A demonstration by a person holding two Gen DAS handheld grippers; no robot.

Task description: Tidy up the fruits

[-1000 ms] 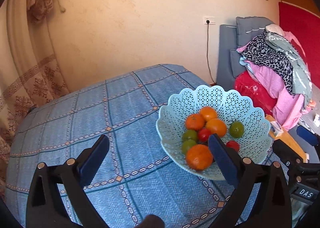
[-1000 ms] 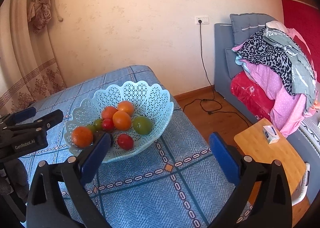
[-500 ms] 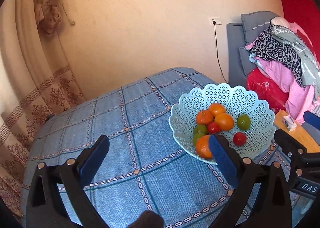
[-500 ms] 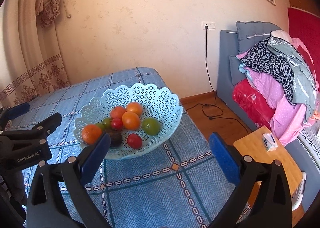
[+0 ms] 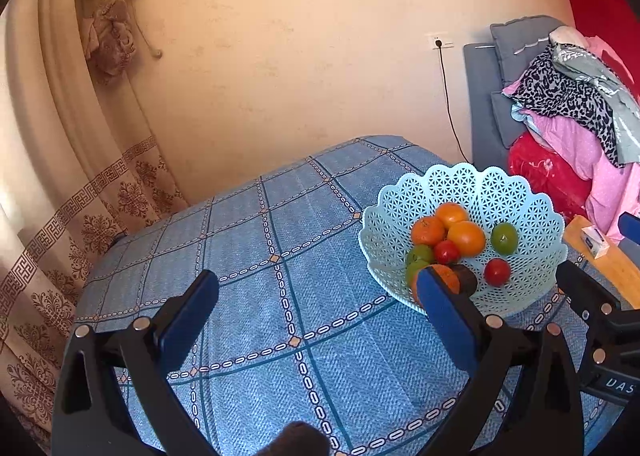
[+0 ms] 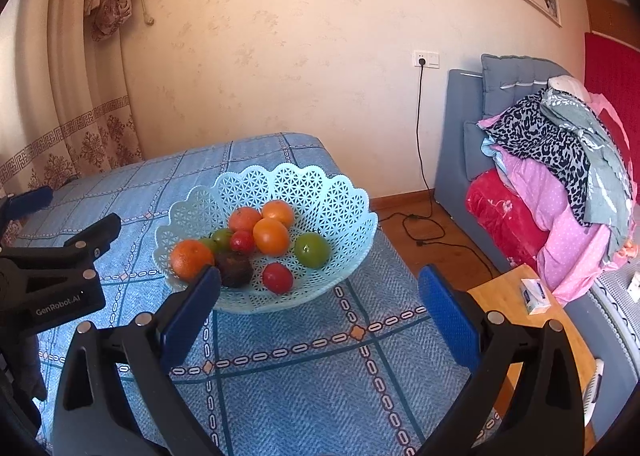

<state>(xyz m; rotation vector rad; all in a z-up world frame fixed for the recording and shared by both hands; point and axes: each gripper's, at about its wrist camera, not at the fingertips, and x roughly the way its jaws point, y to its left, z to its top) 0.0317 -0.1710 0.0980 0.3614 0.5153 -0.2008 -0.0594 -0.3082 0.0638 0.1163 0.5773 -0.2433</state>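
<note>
A pale blue lattice basket [image 6: 340,191] [image 5: 532,207] stands on the blue checked tablecloth [image 5: 280,276] near the table's right edge. It holds several fruits: oranges [image 6: 271,236] [image 5: 466,238], green fruits [image 6: 312,250], small red ones [image 6: 277,278] and a dark one [image 6: 236,270]. My left gripper [image 5: 316,296] is open and empty, left of the basket and short of it. My right gripper [image 6: 318,296] is open and empty, just in front of the basket.
A beige wall and a tied curtain [image 5: 108,27] stand behind the table. To the right are a grey sofa piled with clothes [image 6: 560,159], a power cord [image 6: 418,159] down to the wooden floor, and a small wooden table [image 6: 532,320] with a packet.
Both grippers have drawn back and up from the basket, so it looks smaller and farther. The left view has swung left, showing more tablecloth and curtain. Jaws stay open.
</note>
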